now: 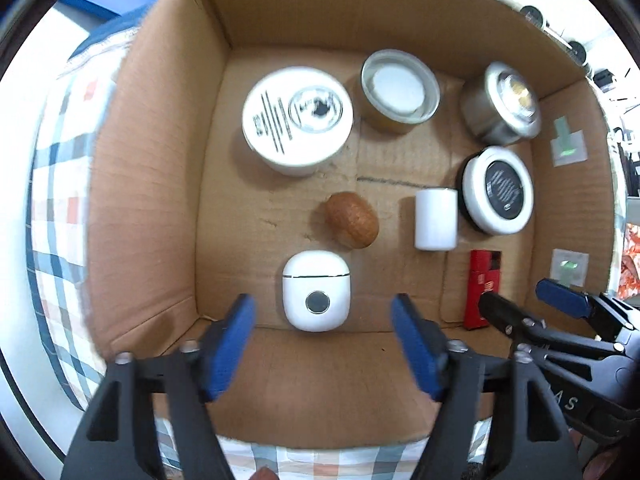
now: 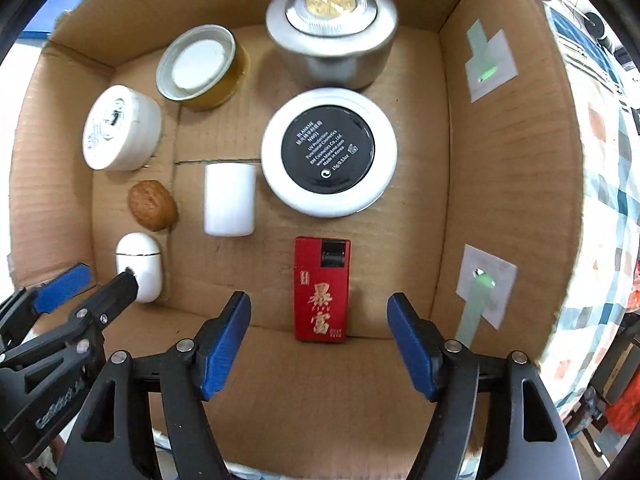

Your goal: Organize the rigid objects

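Note:
An open cardboard box (image 1: pixel 152 200) holds several items. In the left wrist view a white earbud case (image 1: pixel 316 290) lies nearest, with a walnut (image 1: pixel 352 220), a white cylinder (image 1: pixel 436 218) and a white jar (image 1: pixel 298 118) behind. My left gripper (image 1: pixel 322 344) is open and empty above the box's near edge, in line with the case. In the right wrist view a red lighter (image 2: pixel 322 288) lies nearest, below a round black-and-white compact (image 2: pixel 329 151) and a silver tin (image 2: pixel 332 30). My right gripper (image 2: pixel 319 340) is open and empty over the lighter's near end.
A gold tin with a white inside (image 2: pixel 200 66) stands at the back of the box. The box wall (image 2: pixel 500 160) rises close on the right, with taped labels. A checked cloth (image 1: pixel 60 200) lies under the box. Each gripper shows at the edge of the other's view.

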Tool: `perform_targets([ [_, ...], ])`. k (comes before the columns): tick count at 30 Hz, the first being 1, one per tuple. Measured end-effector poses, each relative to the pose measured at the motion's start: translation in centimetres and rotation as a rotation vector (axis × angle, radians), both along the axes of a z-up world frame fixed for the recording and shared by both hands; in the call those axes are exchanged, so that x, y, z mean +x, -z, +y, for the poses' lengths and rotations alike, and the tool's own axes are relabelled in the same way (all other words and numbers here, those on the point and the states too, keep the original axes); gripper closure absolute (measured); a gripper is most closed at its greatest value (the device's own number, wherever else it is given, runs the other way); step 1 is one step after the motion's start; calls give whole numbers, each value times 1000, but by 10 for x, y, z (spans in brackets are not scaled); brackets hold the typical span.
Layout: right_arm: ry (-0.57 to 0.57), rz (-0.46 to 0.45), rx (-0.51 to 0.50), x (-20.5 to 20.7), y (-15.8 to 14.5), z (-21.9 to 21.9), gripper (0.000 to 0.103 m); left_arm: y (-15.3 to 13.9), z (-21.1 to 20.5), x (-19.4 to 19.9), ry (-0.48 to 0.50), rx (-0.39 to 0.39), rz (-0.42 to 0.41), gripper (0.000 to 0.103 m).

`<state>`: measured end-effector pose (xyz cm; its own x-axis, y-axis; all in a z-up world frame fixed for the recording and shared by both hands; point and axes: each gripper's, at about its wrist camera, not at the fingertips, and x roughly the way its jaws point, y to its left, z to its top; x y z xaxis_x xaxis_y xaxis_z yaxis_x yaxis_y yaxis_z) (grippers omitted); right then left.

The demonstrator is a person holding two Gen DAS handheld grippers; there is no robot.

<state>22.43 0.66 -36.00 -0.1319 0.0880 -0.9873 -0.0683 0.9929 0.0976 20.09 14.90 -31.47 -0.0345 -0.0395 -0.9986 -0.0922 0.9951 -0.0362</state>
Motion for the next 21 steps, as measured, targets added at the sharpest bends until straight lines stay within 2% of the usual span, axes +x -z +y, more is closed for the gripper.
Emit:
perform_targets([
  [2,4,-17,-3,-1,-10,-3,22,-12,-3,1,3,7,-26,28],
  [3,9,-33,-10,-2,-15,-6,17,-15,-3,0,2,9,-33,24],
  [4,10,-46,-13,-1,-20,-8,15,-19,-3,0,0,11,-40,18],
  [5,15,-58,-15,-1,-25,-12,14,-23,-2,1,-3,14,-49,6],
  [6,23,-65,-13,0,-29,-15,10,-25,-2,-1,-4,15,-55,0],
  [9,46,-85,-5,0,-38,-26,0,-34,-2,-3,-12,15,-80,0],
  [14,65,-121,7,-4,-55,-34,0,-48,-1,-20,-12,15,-117,0],
  [17,59,-164,8,-16,-76,-39,0,-72,1,-29,-5,25,-171,0],
  [21,63,-250,16,-38,-120,-42,0,-113,-3,-46,12,39,-248,0],
])
